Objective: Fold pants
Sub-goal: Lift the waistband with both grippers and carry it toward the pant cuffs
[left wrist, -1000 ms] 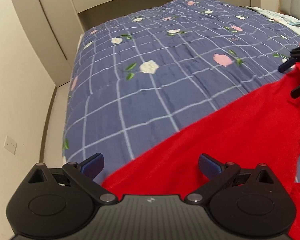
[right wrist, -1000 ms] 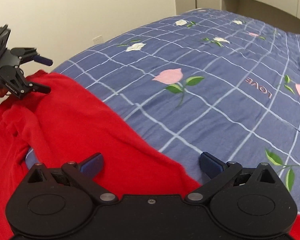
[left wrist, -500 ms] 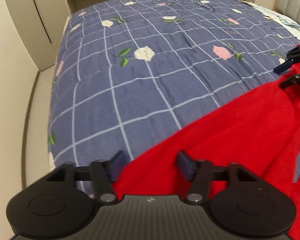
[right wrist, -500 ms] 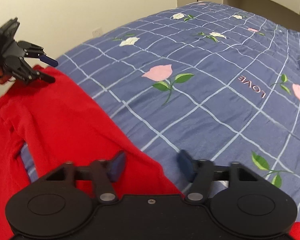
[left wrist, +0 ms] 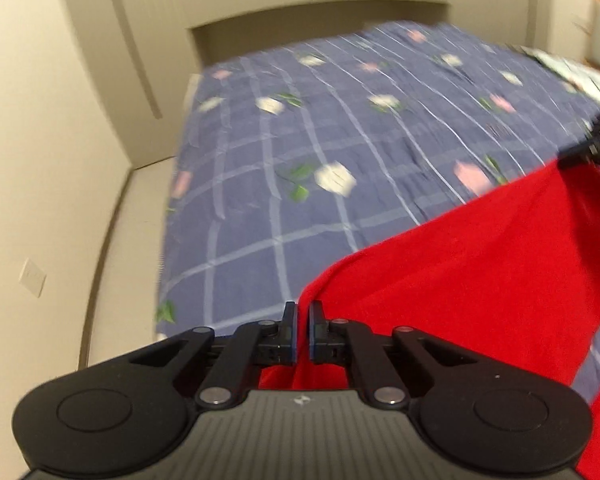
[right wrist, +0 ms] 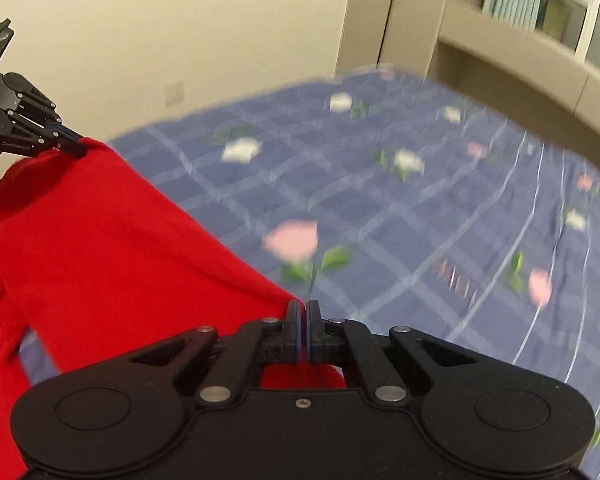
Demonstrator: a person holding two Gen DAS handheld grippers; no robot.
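The red pants (left wrist: 460,280) hang stretched between my two grippers above the bed. My left gripper (left wrist: 303,312) is shut on one corner of the pants' edge. My right gripper (right wrist: 304,310) is shut on the other corner of the red pants (right wrist: 100,240). The right gripper shows at the right edge of the left wrist view (left wrist: 592,148), and the left gripper shows at the far left of the right wrist view (right wrist: 66,140), both pinching the cloth. The lower part of the pants is hidden below the grippers.
The bed has a blue checked quilt with flowers (left wrist: 320,160), also in the right wrist view (right wrist: 380,220). A beige wall with a socket (left wrist: 32,284) is on the left. A beige cabinet and shelf (left wrist: 300,0) stand behind the bed.
Both grippers have closed from open onto the pants' edge and lifted it off the quilt. The views have tilted upward and are blurred by motion.
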